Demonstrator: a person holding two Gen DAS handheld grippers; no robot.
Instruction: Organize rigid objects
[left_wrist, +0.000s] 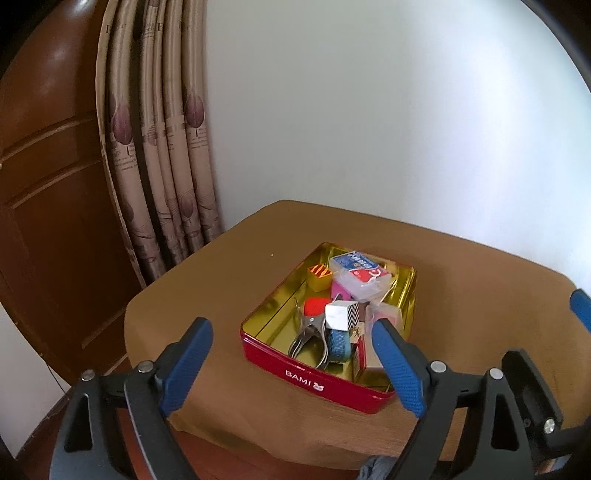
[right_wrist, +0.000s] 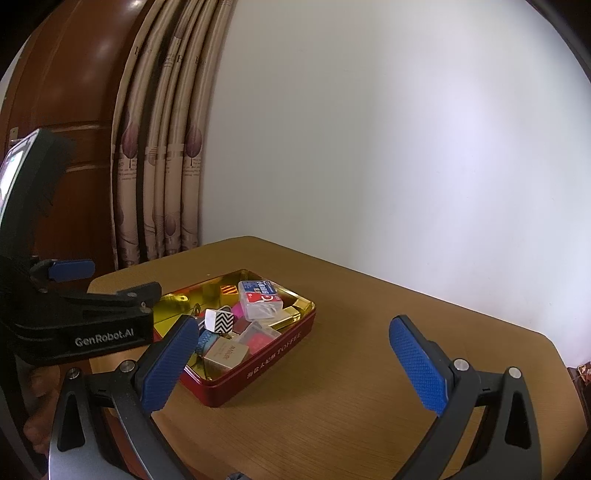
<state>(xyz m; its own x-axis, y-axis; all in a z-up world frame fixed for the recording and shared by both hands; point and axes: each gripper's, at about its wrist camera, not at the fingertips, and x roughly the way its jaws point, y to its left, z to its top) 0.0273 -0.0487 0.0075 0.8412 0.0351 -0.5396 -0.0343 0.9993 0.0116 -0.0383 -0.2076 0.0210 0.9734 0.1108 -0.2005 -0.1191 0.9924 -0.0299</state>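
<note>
A red tin (left_wrist: 317, 380) with a gold inside sits on the brown table (left_wrist: 221, 280). In it lie a black-and-white zigzag cube (left_wrist: 343, 314), a yellow striped cube (left_wrist: 319, 277), a clear plastic box (left_wrist: 360, 275), a metal clip (left_wrist: 308, 336), blue tape (left_wrist: 339, 345) and other small items. My left gripper (left_wrist: 291, 354) is open and empty, just before the tin's near edge. In the right wrist view the tin (right_wrist: 266, 365) lies left of centre. My right gripper (right_wrist: 291, 354) is open and empty above bare table, right of the tin. The left gripper's body (right_wrist: 74, 325) shows at the left.
A white wall (left_wrist: 369, 110) stands behind the table. A patterned curtain (left_wrist: 159, 147) and a brown wooden door (left_wrist: 48, 184) are at the left. The table's far edge meets the wall; its right edge (right_wrist: 554, 354) drops off near my right finger.
</note>
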